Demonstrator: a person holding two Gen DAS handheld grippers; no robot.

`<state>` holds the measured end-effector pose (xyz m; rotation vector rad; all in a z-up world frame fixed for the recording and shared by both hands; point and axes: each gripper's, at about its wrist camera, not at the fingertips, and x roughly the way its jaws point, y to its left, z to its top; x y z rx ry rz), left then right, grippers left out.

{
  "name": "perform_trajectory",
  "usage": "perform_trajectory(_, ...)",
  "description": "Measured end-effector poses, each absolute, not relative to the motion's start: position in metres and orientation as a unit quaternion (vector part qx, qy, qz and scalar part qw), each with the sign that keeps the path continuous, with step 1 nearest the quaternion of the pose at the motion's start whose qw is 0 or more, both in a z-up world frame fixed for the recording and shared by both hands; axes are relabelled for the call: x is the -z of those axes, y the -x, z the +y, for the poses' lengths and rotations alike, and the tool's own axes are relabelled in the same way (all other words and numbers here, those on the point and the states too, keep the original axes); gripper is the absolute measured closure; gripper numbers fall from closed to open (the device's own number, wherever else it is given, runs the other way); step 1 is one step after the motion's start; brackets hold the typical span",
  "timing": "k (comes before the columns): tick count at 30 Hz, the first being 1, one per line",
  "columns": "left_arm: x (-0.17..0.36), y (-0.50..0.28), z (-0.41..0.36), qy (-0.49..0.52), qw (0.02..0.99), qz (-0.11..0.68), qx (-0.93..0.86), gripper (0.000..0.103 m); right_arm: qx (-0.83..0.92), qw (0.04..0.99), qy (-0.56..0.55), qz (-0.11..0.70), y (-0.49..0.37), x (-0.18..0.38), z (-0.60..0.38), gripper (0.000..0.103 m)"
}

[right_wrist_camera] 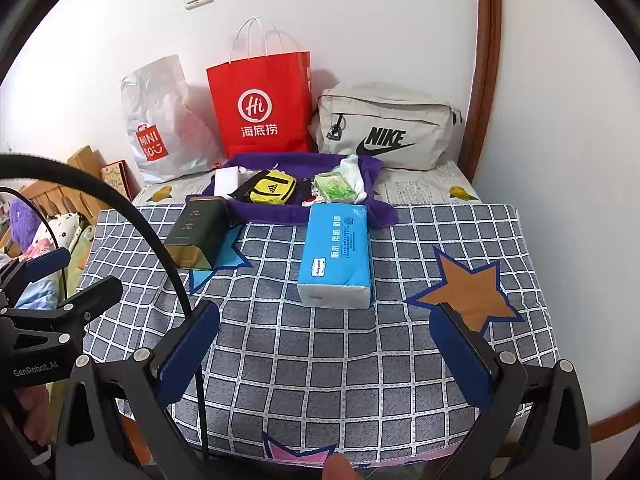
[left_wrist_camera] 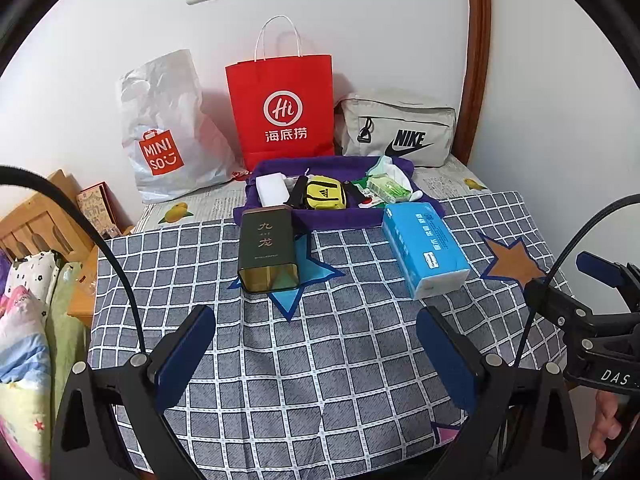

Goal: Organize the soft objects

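Blue-padded and spread wide, your left tool point(left_wrist_camera: 316, 344) is hovering over the near part of the checked cloth point(left_wrist_camera: 320, 360) covering the table, holding nothing. Your right tool point(right_wrist_camera: 326, 344) is gaping just as wide above the same cloth, also carrying nothing, with its right finger point(right_wrist_camera: 460, 356) showing in front of the brown star patch point(right_wrist_camera: 468, 292).

You are looking at the blue tissue pack point(right_wrist_camera: 336, 256) lying flat on the cloth, well ahead of both tools, its far end touching the purple cloth tray point(right_wrist_camera: 280, 210). Left of it, the dark tin point(left_wrist_camera: 268, 250) is lying on its side over a blue star patch point(left_wrist_camera: 304, 276), its far end against the tray's front wall.

Inside the tray, a yellow pouch point(left_wrist_camera: 325, 198) is sitting near the middle, a white block point(left_wrist_camera: 272, 190) to its left and a green-and-white packet point(left_wrist_camera: 388, 190) to its right, beside some white fabric point(right_wrist_camera: 354, 176).

Behind the tray, three bags are standing against the wall: a white Miniso bag point(left_wrist_camera: 164, 136) on the left, a red paper bag point(left_wrist_camera: 282, 108) in the centre and a beige Nike bag point(left_wrist_camera: 396, 130) on the right.
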<state>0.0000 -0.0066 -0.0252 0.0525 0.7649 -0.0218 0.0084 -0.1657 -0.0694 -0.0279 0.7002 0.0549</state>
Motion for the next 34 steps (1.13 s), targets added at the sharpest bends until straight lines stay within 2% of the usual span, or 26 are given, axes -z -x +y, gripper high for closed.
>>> perform_trajectory(34,0.0216,-0.0009,-0.0002,-0.024,0.929,0.369,0.01,0.002,-0.028,0.94,0.022,0.339,-0.0044,0.0643,-0.1619,0.0)
